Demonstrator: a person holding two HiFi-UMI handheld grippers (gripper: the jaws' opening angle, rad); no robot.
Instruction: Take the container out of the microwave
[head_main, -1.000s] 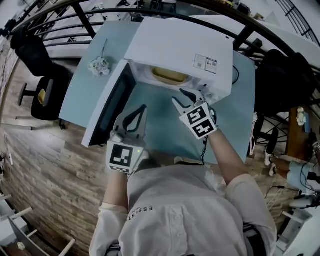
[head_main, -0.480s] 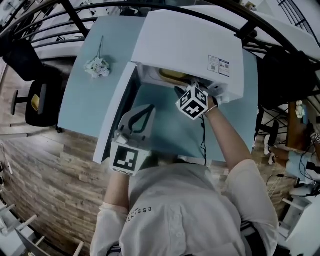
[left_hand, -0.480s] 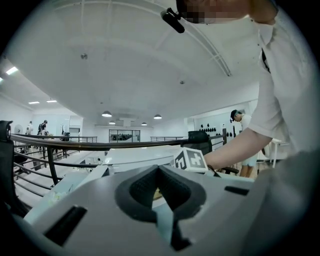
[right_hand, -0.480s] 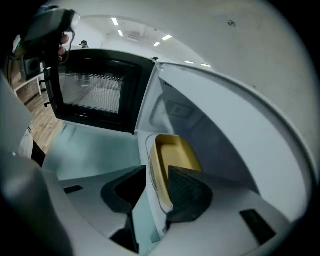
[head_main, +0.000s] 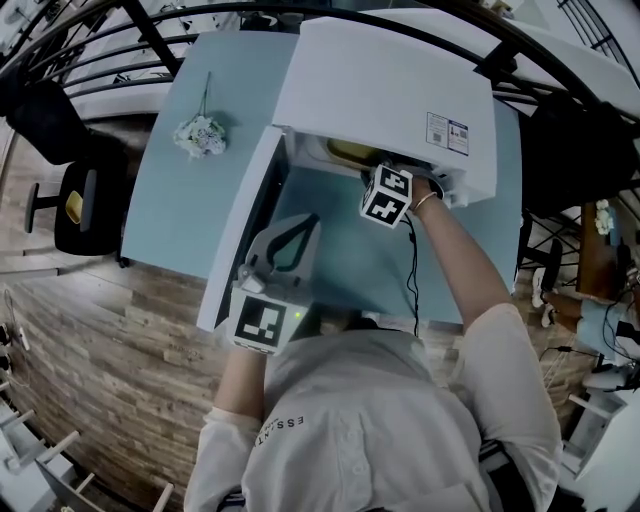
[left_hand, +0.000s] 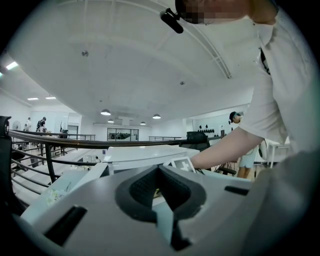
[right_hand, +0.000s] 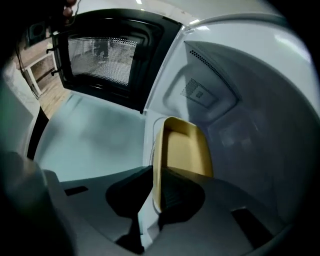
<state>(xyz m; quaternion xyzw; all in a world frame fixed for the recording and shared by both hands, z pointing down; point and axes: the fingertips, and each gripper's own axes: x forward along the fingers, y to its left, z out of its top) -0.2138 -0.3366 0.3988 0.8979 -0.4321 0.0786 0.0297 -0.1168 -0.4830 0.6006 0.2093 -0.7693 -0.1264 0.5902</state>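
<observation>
In the microwave (right_hand: 250, 100), gripper (right_hand: 157, 171) closes over container (right_hand: 185, 150) rim.

Head view dim and bluish, with heavy fisheye bending at the edges. Left gripper view bright under ceiling lamps (left_hand: 105, 112), foreground soft. Right gripper view dark inside the microwave (right_hand: 235, 100), corners vignetted black, foreground blurred.

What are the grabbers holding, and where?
The right gripper is closing its jaws on the near rim of the yellow container; the left gripper holds nothing.
</observation>
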